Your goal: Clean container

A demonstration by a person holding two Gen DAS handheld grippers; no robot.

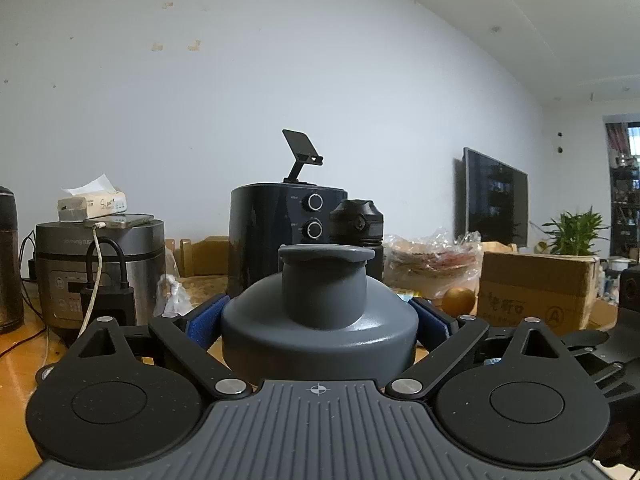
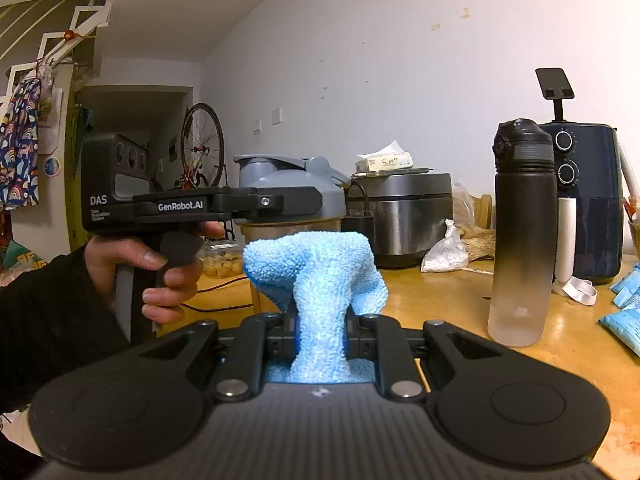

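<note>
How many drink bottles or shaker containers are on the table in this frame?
2. The grey-lidded shaker container is clamped in the left hand-held gripper; the black-to-frosted water bottle stands upright on the table, before the air fryer. Others may be hidden.

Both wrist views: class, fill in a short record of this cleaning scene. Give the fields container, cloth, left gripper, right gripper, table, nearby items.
container: grey-lidded shaker bottle, upright
cloth: blue microfibre cloth, bunched
left gripper: jaws closed on the bottle's lid
right gripper: jaws shut on the cloth
table: wooden table
nearby items: black water bottle, air fryer, rice cooker
</note>
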